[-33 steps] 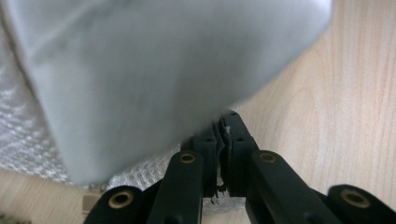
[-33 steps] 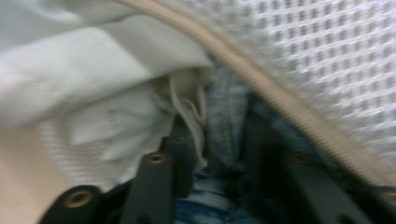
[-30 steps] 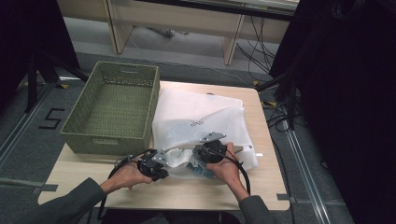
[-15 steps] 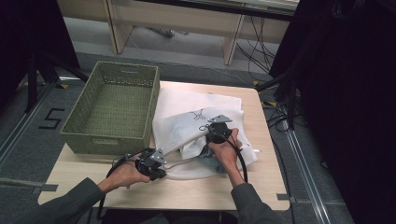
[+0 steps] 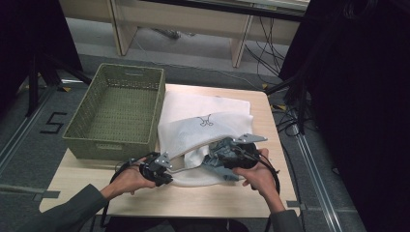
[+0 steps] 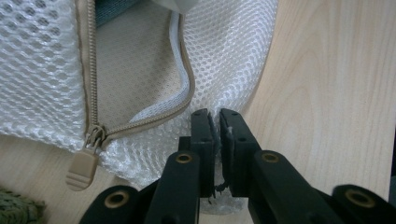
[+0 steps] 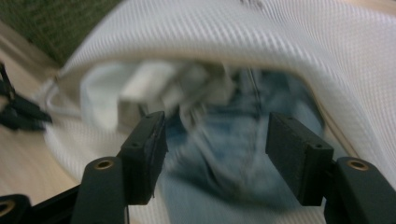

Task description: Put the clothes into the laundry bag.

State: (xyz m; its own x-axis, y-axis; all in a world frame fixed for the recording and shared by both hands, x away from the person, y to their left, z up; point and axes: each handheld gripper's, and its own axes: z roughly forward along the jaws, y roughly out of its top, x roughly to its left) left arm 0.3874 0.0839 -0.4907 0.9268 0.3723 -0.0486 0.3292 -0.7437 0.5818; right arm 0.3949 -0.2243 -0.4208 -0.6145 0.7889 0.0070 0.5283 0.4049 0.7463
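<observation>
White mesh fabric, made into a large laundry bag [image 5: 203, 130] with a beige zipper [image 6: 91, 88], lies on the light wooden table [image 5: 145, 198], just beside the olive-green woven plastic basket [image 5: 116, 116] that stands at the table's left part. The bag's mouth is open toward the person.

The left gripper [image 6: 215, 122] is clenched on a fold of the mesh at the corner of the bag, close to the end of the zipper; the left gripper view shows the net pinched between the two black pads. The beige zipper pull [image 6: 83, 169] hangs free a little to the side, resting on the wood.

The right gripper [image 7: 215, 140] is at the open mouth, and its jaws have just been opening: they now stand wide apart. Between them I see blue denim cloth [image 7: 233, 158] lying inside the bag, but the pads do not press on it. This view is blurred, so I think, but cannot say for sure, that a pale folded garment [image 7: 140, 88] lies beside the denim deeper in the bag.

In the high view the right gripper [image 5: 223, 157] covers the bag's opening, and both hands rest low over the table's near edge.
</observation>
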